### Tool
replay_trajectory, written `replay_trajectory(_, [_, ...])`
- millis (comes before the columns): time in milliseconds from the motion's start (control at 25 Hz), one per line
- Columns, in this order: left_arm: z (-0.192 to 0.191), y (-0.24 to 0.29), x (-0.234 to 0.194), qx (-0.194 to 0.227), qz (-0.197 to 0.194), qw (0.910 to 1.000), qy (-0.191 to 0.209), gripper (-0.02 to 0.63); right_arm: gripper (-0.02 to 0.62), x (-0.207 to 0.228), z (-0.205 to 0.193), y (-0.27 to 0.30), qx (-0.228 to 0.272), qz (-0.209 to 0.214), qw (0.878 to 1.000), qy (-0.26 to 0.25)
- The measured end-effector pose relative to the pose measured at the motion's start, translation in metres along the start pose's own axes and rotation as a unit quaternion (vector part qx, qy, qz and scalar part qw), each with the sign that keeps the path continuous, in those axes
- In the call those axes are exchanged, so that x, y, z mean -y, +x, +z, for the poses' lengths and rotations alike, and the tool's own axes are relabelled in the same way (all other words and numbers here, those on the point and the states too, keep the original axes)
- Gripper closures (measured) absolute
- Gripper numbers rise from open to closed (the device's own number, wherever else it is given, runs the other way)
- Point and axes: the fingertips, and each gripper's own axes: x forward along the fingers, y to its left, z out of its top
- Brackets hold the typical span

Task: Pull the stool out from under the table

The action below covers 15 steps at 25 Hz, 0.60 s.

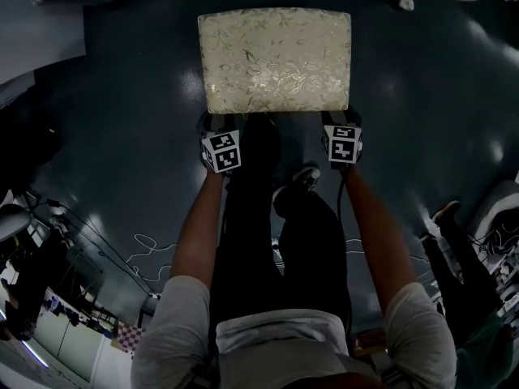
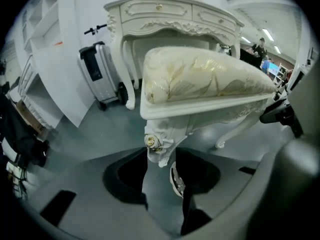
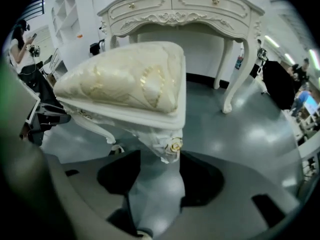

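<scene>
Two grippers at the stool's near corners, neither clamped.
Left gripper (image 2: pixel 162 176): jaws closing, near-left leg (image 2: pixel 159 146) between them, pads not pressing. Right gripper (image 3: pixel 160 179): jaws wide apart around near-right leg (image 3: pixel 169 146). Stool (image 1: pixel 276 59) on floor (image 1: pixel 122 136), in front of table (image 2: pixel 170 14).

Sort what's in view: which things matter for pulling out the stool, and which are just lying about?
Job: stool; table; left gripper, jaws closing round a stool leg; right gripper, open at another.
Lying about: suitcase; floor cables.
</scene>
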Motion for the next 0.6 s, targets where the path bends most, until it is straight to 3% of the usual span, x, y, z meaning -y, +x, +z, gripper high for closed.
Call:
replay_trajectory(80, [0.002,-0.018,0.001,0.001,0.000,1.0000,-0.007,0.449,0.337,-0.005,-0.001,-0.018,-0.002,0.004,1.000,-0.001])
replay_trajectory(400, [0.019,-0.089,0.014,-0.019,-0.002,0.9990,-0.039,0.479,0.351,-0.015,0.013,-0.102,-0.011,0.012,1.000,0.019])
replay_trajectory(600, [0.048,-0.120,0.033,-0.036,-0.012,0.9992,-0.008,0.571,0.394,-0.018,0.046,-0.136,-0.007,0.012,1.000,0.010])
